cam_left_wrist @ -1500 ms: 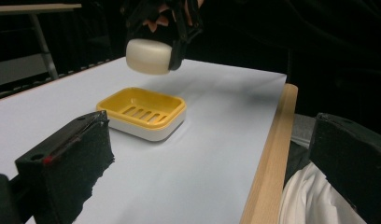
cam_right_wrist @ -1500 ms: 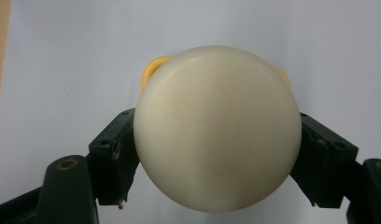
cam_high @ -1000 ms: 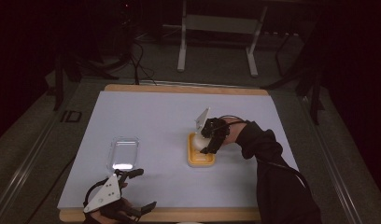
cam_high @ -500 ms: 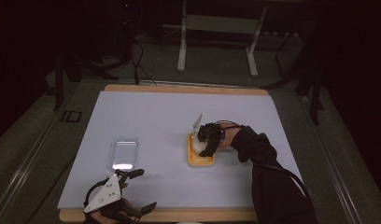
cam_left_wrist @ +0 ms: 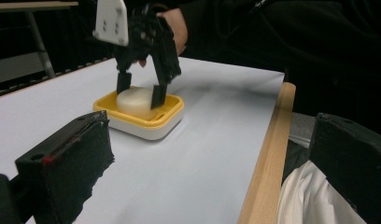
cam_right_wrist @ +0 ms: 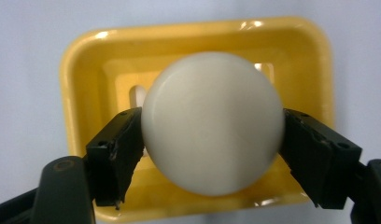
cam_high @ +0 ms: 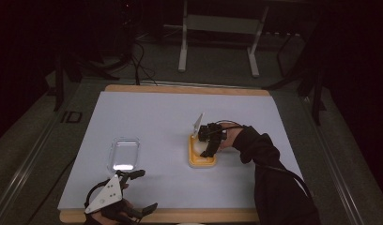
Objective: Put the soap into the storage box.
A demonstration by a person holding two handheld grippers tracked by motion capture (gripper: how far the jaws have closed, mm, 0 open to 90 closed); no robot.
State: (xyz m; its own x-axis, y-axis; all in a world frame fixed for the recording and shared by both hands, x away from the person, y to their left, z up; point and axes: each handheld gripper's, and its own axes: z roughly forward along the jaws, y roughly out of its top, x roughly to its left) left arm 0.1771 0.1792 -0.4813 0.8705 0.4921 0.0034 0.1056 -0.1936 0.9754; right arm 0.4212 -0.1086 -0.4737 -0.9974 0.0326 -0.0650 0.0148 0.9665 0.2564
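A round white soap [cam_right_wrist: 212,126] lies in a yellow dish [cam_right_wrist: 81,70] on the white table. My right gripper [cam_right_wrist: 212,140] points down over it, one jaw at each side of the soap. The jaws have just been opening, and the pads stand at the soap's edges without pinching it. The left gripper view shows the same: the right gripper [cam_left_wrist: 141,95] astride the soap [cam_left_wrist: 135,100] in the dish [cam_left_wrist: 146,126]. In the high view the right gripper [cam_high: 206,152] is over the dish [cam_high: 202,161] at mid-table. My left gripper [cam_high: 146,190] rests at the near left edge, open and holding nothing.
A clear plastic tray [cam_high: 124,153] lies on the table left of the dish, just beyond the left gripper. The table's wooden front edge [cam_left_wrist: 268,154] runs close to the left gripper. A metal stand [cam_high: 218,28] is on the floor behind the table.
The right gripper has sunk a little toward the dish, and its jaws now stand at the sides of the soap. The left gripper has not moved.
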